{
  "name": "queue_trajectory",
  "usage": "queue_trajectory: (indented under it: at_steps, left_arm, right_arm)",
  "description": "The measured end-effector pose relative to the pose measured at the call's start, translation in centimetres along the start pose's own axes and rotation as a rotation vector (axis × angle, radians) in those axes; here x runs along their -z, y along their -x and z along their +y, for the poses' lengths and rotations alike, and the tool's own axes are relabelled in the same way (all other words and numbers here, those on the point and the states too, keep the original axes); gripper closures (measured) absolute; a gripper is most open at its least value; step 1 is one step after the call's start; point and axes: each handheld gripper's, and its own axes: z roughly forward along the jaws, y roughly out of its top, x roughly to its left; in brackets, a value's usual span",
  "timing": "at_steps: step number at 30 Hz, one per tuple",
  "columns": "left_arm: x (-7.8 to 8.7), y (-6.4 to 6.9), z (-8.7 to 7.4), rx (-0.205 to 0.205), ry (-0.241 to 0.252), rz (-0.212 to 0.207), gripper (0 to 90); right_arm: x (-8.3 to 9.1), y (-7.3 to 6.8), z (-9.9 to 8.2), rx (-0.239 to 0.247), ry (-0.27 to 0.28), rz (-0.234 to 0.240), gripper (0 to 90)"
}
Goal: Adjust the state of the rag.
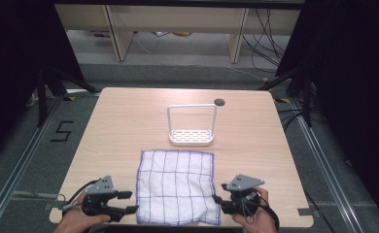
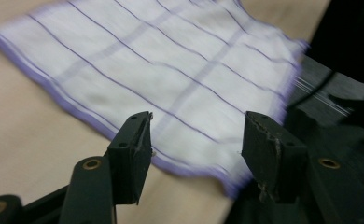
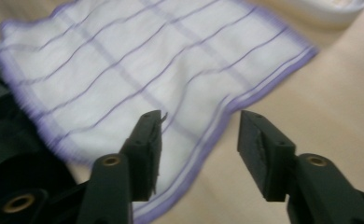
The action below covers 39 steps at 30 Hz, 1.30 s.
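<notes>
White cloth [image 1: 177,187] with thin purple grid lines and a purple hem lies spread flat on the pale wooden tabletop [image 1: 119,126], in the lower middle of the high view. Just above it in that view stands a white rack [image 1: 191,126] with a perforated tray and a tall wire handle, apart from the cloth's upper edge.

At the lower left of the high view the left tongs [image 1: 129,201] sit beside the cloth's lower left corner, with their jaws apart. The left gripper view shows the cloth [image 2: 171,79] beyond the gap, its hem running between the two black jaws, and nothing clamped.

At the lower right the right tongs [image 1: 220,198] sit at the cloth's lower right corner, jaws likewise apart. In the right gripper view the cloth [image 3: 138,70] lies ahead and to the left, its corner edge passing between the jaws, which press on nothing.
</notes>
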Motion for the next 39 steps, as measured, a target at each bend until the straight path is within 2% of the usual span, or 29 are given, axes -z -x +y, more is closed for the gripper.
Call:
queue_trajectory:
  at_steps: [1,2,3,4,5,6,7,9,11,15,16,17,18,19,20,22,23,24,25,26,27,29,30,31,32,34,35,36,39]
  left_arm:
    - [-0.3,-0.9,0.8,0.004,0.007,0.026,41.7]
    - [-0.7,-1.5,1.5,0.001,0.01,0.051,40.9]
    - [-0.7,-1.5,1.5,0.001,0.01,0.051,40.9]
    - [-1.8,-3.1,2.8,-0.026,-0.002,0.108,40.4]
    - [-2.3,-3.8,3.2,-0.017,0.004,0.115,39.8]
    - [-2.3,-3.8,3.2,-0.017,0.004,0.115,39.4]
    - [-3.0,-4.8,3.9,-0.013,-0.008,0.138,39.4]
    - [-4.4,-6.9,5.1,-0.017,-0.029,0.192,37.7]
    - [-5.3,-8.0,5.7,-0.007,-0.029,0.225,37.7]
    - [-6.4,-9.5,6.4,0.004,-0.039,0.248,36.3]
    - [-6.7,-10.1,6.6,0.025,-0.036,0.248,36.0]
    - [-6.7,-10.1,6.6,0.025,-0.036,0.248,36.0]
    - [-7.2,-10.8,6.7,0.034,-0.04,0.265,35.8]
    - [-7.2,-10.8,6.7,0.034,-0.04,0.265,35.7]
    - [-7.4,-11.2,6.9,0.04,-0.044,0.26,35.6]
    - [-7.7,-11.8,7.3,0.067,-0.049,0.237,35.0]
    - [-7.8,-12.0,7.4,0.071,-0.049,0.24,35.0]
    - [-7.9,-12.0,7.4,0.07,-0.047,0.25,35.1]
    - [-8.0,-12.1,7.4,0.065,-0.049,0.253,35.3]
    - [-8.1,-12.2,7.3,0.056,-0.077,0.254,35.3]
    - [-8.2,-12.3,7.3,0.057,-0.081,0.262,35.3]
    - [-8.3,-12.4,7.2,0.06,-0.079,0.267,35.3]
    - [-8.4,-12.5,7.1,0.067,-0.08,0.262,35.3]
    - [-8.4,-12.6,7.1,0.07,-0.079,0.268,35.5]
    - [-8.5,-12.7,7.1,0.063,-0.091,0.274,35.6]
    - [-8.6,-12.7,7.0,0.06,-0.095,0.274,35.9]
    - [-9.0,-12.7,6.8,0.059,-0.104,0.271,36.0]
    - [-9.2,-12.7,6.7,0.052,-0.114,0.273,36.4]
    - [-9.5,-12.6,6.6,0.047,-0.115,0.286,39.6]
  right_arm:
    - [-0.2,0.5,0.4,-0.002,0.024,-0.011,46.8]
    - [-0.4,1.2,1.2,-0.042,0.031,-0.008,45.1]
    - [-0.4,1.2,1.2,-0.042,0.031,-0.008,45.1]
    - [-1.3,2.9,2.6,-0.059,0.039,-0.026,43.2]
    - [-1.8,3.5,2.9,-0.056,0.037,-0.032,43.2]
    - [-1.8,3.5,2.9,-0.056,0.037,-0.032,43.2]
    - [-2.3,4.1,3.3,-0.052,0.039,-0.042,43.2]
    - [-4.5,6.0,4.4,-0.11,0.018,-0.062,43.0]
    - [-5.7,6.9,4.8,-0.093,0.007,-0.081,43.6]
    - [-7.3,7.6,5.5,-0.089,-0.038,-0.088,44.3]
    - [-8.2,7.9,5.6,-0.083,-0.046,-0.093,44.4]
    - [-8.2,7.9,5.6,-0.083,-0.046,-0.093,44.4]
    - [-8.9,8.3,5.9,-0.094,-0.069,-0.1,45.1]
    - [-8.9,8.3,5.9,-0.094,-0.069,-0.1,45.1]
    - [-9.8,8.7,6.1,-0.079,-0.06,-0.119,45.4]
    - [-10.4,8.8,6.4,-0.083,-0.067,-0.124,45.4]
    - [-10.5,8.9,6.6,-0.067,-0.089,-0.123,45.4]
    - [-10.7,8.9,6.8,-0.073,-0.092,-0.124,45.4]
    - [-11.0,8.9,6.8,-0.064,-0.068,-0.126,45.7]
    - [-11.1,9.0,6.9,-0.061,-0.079,-0.117,45.8]
    - [-11.3,8.9,7.0,-0.06,-0.094,-0.113,45.7]
    - [-11.6,8.7,6.9,-0.068,-0.084,-0.116,45.7]
    - [-11.6,8.7,7.0,-0.082,-0.108,-0.105,45.7]
    - [-11.8,8.6,7.0,-0.089,-0.091,-0.112,45.7]
    - [-11.6,8.5,7.1,-0.09,-0.106,-0.104,45.8]
    - [-11.7,8.5,7.1,-0.094,-0.088,-0.109,45.8]
    - [-11.7,8.7,7.1,-0.071,-0.078,-0.115,45.8]
    - [-11.7,8.6,7.1,-0.088,-0.083,-0.111,45.8]
    - [-11.9,8.8,7.0,-0.077,-0.078,-0.124,45.9]
